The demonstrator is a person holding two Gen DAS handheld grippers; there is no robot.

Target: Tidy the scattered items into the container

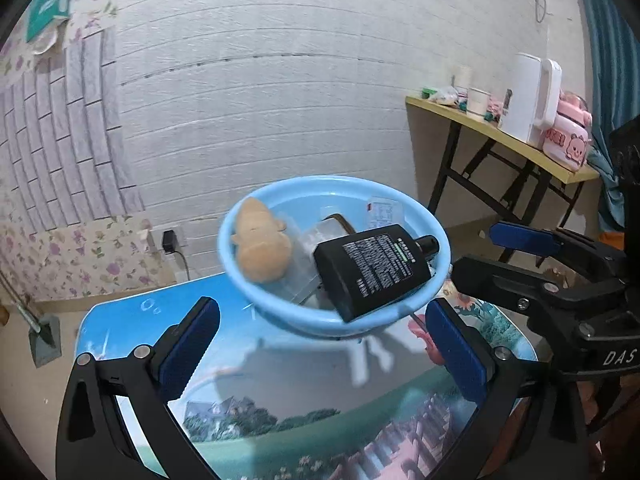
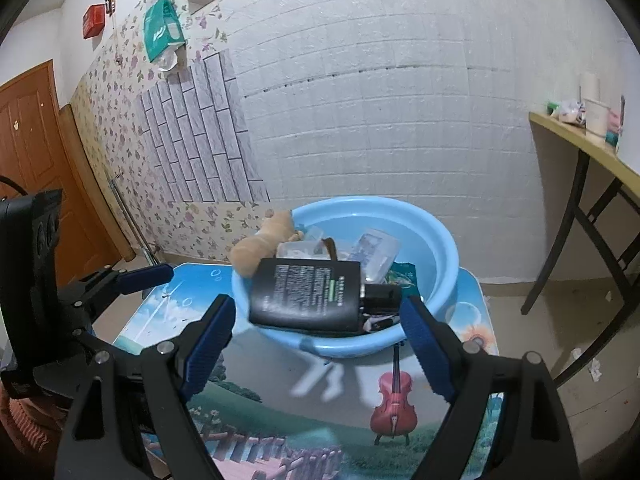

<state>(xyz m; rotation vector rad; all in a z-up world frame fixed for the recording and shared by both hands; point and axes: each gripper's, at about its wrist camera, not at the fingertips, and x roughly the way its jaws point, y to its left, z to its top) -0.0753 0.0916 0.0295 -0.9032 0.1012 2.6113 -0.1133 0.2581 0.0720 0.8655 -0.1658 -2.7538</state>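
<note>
A light blue basin stands on the small picture-printed table. Inside lie a tan plush toy, a black flat bottle resting across the near rim, clear plastic containers and a small packet. My left gripper is open in front of the basin, nothing between its blue pads. My right gripper is likewise open and empty, just short of the basin's near rim. Each gripper shows in the other's view: the right gripper and the left gripper.
A yellow-topped folding table stands at the right against the white brick wall, carrying a white kettle, cups and a pink bag. A brown door is at the left. A plug sits in a wall socket.
</note>
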